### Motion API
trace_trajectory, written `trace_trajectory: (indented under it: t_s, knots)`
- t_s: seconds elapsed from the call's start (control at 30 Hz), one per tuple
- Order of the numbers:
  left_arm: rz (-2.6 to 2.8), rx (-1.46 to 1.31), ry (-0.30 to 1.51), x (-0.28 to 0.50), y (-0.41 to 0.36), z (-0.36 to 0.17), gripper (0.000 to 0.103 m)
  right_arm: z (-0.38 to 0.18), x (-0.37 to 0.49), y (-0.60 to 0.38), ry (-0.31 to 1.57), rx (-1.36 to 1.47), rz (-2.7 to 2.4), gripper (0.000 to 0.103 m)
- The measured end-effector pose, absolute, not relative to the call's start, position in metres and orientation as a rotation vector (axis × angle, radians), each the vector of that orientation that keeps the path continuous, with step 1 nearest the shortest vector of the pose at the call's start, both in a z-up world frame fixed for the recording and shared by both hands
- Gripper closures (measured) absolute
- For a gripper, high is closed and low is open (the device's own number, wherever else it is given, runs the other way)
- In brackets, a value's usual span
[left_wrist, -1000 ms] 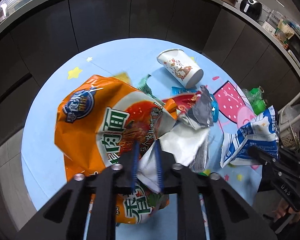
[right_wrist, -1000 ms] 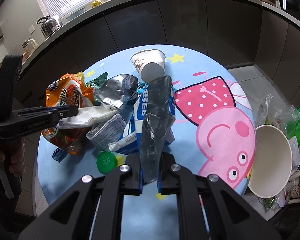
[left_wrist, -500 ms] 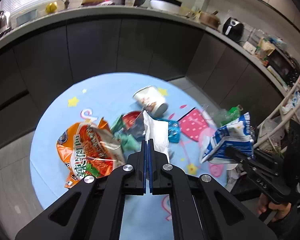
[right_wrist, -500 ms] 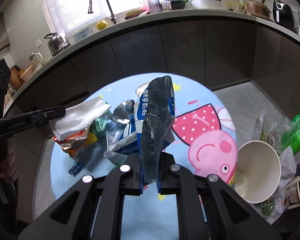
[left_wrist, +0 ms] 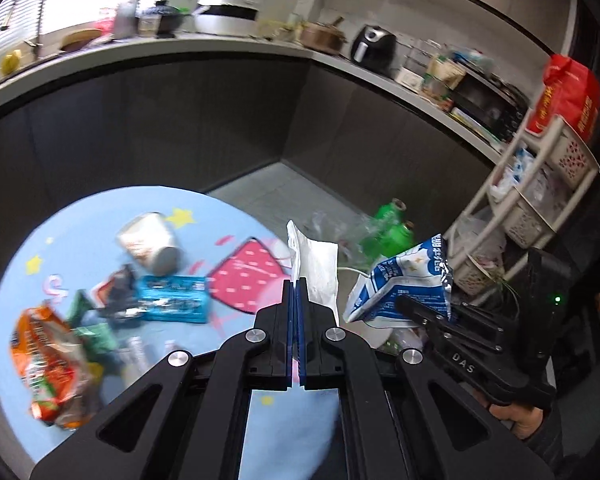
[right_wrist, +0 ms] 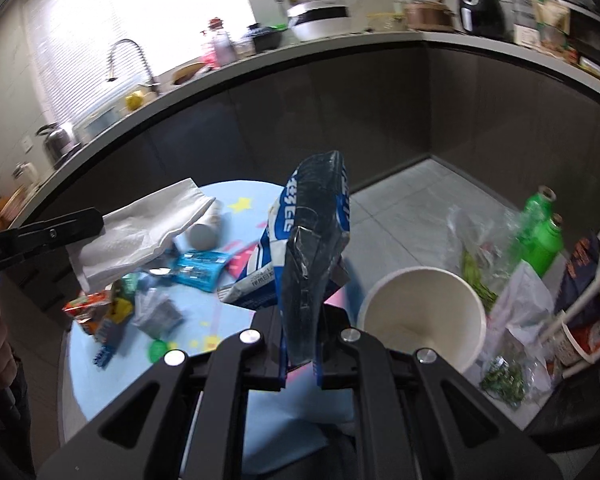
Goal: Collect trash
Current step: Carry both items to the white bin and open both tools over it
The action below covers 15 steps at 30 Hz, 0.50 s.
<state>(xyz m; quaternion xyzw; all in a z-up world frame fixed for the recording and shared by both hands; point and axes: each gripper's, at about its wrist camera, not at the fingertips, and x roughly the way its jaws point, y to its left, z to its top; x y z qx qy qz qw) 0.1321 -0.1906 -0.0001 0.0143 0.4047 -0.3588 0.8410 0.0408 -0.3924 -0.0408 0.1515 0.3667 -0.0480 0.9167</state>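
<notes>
My left gripper [left_wrist: 297,286] is shut on a white paper napkin [left_wrist: 317,270], held up in the air; it also shows in the right wrist view [right_wrist: 140,236]. My right gripper [right_wrist: 299,320] is shut on a blue and white snack bag [right_wrist: 314,252], also lifted; it shows in the left wrist view [left_wrist: 404,284]. A large white paper cup [right_wrist: 420,314] stands on the floor just right of the right gripper. The round blue table [left_wrist: 96,208] carries an orange noodle bag [left_wrist: 46,360], a tipped paper cup [left_wrist: 152,242] and a blue wrapper [left_wrist: 172,298].
Green bottles [right_wrist: 542,236] and clear plastic bags [right_wrist: 480,240] lie on the floor at the right. A white rack of baskets [left_wrist: 540,196] stands at the far right. Dark cabinets [right_wrist: 260,128] curve behind the table. A green cap [right_wrist: 158,350] lies on the table.
Both grippers rose and swung right, carrying the napkin and the snack bag away from the table's trash pile toward the floor cup. The left jaws closed fully on the napkin.
</notes>
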Motion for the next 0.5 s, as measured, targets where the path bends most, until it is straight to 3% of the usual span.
trace_trajectory:
  t_s: [0.5]
  knots:
    - [-0.928, 0.104, 1.041, 0.164, -0.351, -0.105, 0.102, -0.145, 0.026, -0.489, 0.89, 0.42, -0.247, 0.093]
